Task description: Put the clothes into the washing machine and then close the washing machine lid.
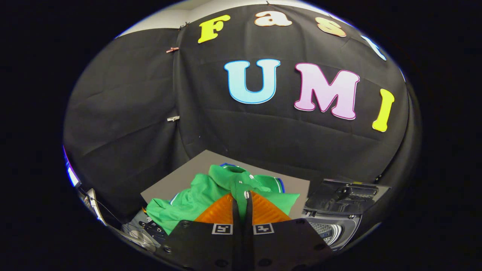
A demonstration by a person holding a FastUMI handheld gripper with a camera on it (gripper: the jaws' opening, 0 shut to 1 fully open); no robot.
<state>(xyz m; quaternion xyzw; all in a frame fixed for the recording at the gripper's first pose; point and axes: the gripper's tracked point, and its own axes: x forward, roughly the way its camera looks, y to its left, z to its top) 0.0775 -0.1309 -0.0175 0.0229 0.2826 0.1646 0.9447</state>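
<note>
Clamped on the shirt (211,188), the hand-held gripper (242,199) has its two fingers (218,210) drawn nearly together, with a fold of green cloth pinched in the narrow slit between them. A white button sits right at the tips, on the strip of fabric that rises out of the pinch toward 12 o'clock.

From that pinch the shirt spreads out ahead of and beside the fingers: the bulk of it hangs toward 9 o'clock, down past the left finger, while a smaller flap lies toward 2 o'clock. Its collar edge (trimmed in blue and white) shows at the far side, at 12 and 1 o'clock from the tips. Whether the cloth is lifted clear or still touching what is beneath cannot be told.

Beyond the shirt lies a grey counter (180,177), running back to the black cloth wall (124,113).

At 3 to 4 o'clock from the fingers, just beside the right one, stands the washer (331,226). Its drum is open, a perforated metal wall visible inside, and the dark lid (346,195) stands raised behind the opening.

At 8 o'clock, under the hanging cloth, sits a dark object with small knobs, too hidden to name.
</note>
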